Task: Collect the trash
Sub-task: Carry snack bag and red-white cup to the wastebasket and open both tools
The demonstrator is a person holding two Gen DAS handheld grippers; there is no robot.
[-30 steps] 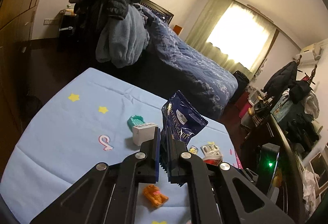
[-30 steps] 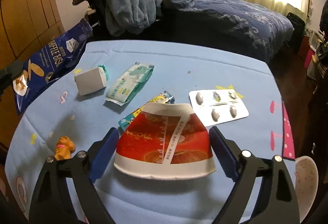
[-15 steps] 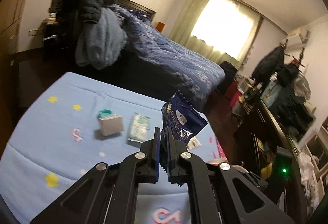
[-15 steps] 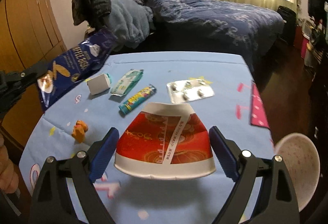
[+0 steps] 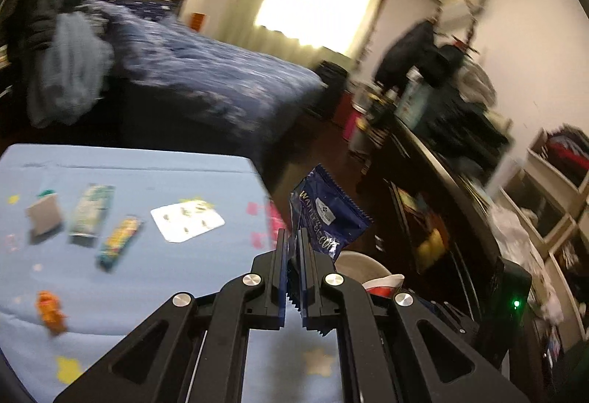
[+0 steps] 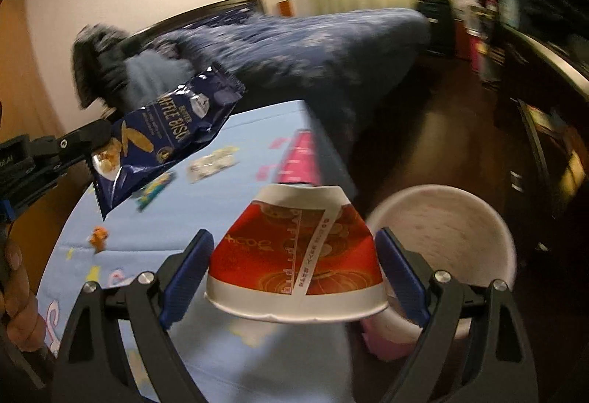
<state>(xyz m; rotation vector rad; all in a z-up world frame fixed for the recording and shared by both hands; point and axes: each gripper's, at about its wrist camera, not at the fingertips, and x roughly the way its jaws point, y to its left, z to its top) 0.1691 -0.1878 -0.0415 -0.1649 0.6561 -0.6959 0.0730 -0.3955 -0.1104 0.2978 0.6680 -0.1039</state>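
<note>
My left gripper (image 5: pixel 293 248) is shut on the bottom edge of a dark blue biscuit bag (image 5: pixel 327 215), which stands up above the table's right edge. The right wrist view shows the same bag (image 6: pixel 165 141) hanging from that gripper at the left. My right gripper (image 6: pixel 292 237) holds a squashed red and white paper cup (image 6: pixel 294 255) between widely spread jaws, rim toward the camera. Just right of the cup and lower stands a white round bin (image 6: pixel 449 230) on the floor. The left wrist view shows the bin (image 5: pixel 362 265) and the cup (image 5: pixel 383 285) past the fingers.
On the light-blue tablecloth (image 5: pixel 147 277) lie a pill blister pack (image 5: pixel 187 218), a candy wrapper (image 5: pixel 119 241), a tissue pack (image 5: pixel 90 215), a white box (image 5: pixel 44 217) and an orange toy (image 5: pixel 51 307). A bed (image 5: pixel 206 82) lies behind, a dark desk (image 5: pixel 434 182) to the right.
Both grippers swung to the right across the table with the bag and the cup still held. The white bin beside the table came into fuller view.
</note>
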